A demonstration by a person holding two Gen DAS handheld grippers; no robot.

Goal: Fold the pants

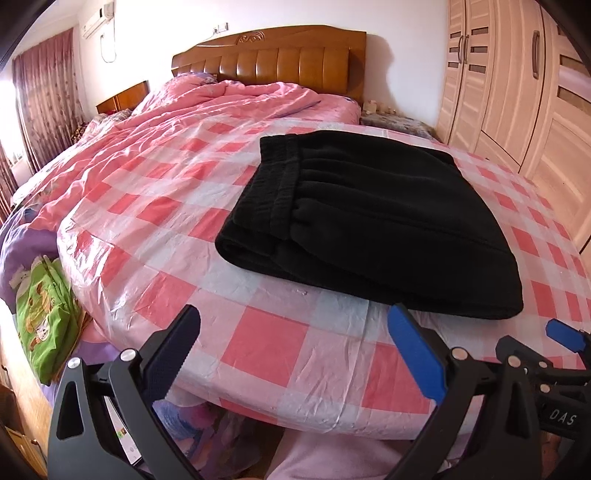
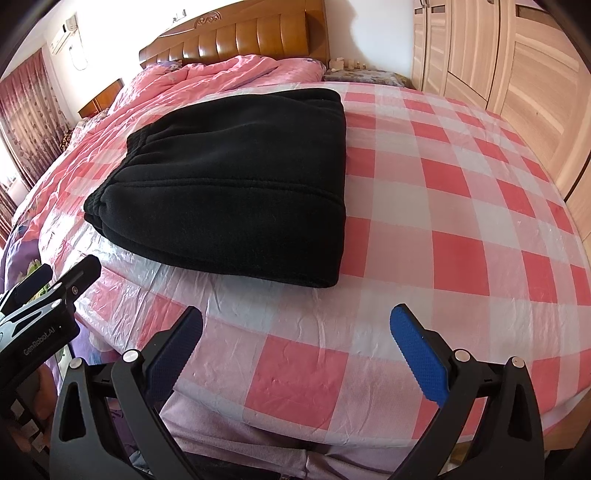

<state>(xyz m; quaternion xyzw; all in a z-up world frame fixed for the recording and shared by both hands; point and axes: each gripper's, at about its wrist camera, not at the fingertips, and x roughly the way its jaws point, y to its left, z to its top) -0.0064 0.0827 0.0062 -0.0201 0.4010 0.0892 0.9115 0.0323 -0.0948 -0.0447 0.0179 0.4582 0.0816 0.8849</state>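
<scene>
Right wrist: "GeoRobot.AI" on left tongs; both tongs released; pants folded.

Folded pants on checkered sheet

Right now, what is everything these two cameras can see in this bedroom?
pants: one, black, folded into a flat stack on the checked sheet, elastic waistband toward the curtain side
checked plastic sheet: one, red and white, spread over the near part of the bed
quilt: one, pink, rumpled toward the headboard
headboard: one, brown wood, padded panels
wardrobe: one, pale wood, by the far side of the bed
curtain: one, dark pink, beside the window
air conditioner: one, white, high on the wall
green printed cloth: one, at the bed's edge
left gripper: open, empty, short of the pants
right gripper: open, empty, short of the pants
</scene>
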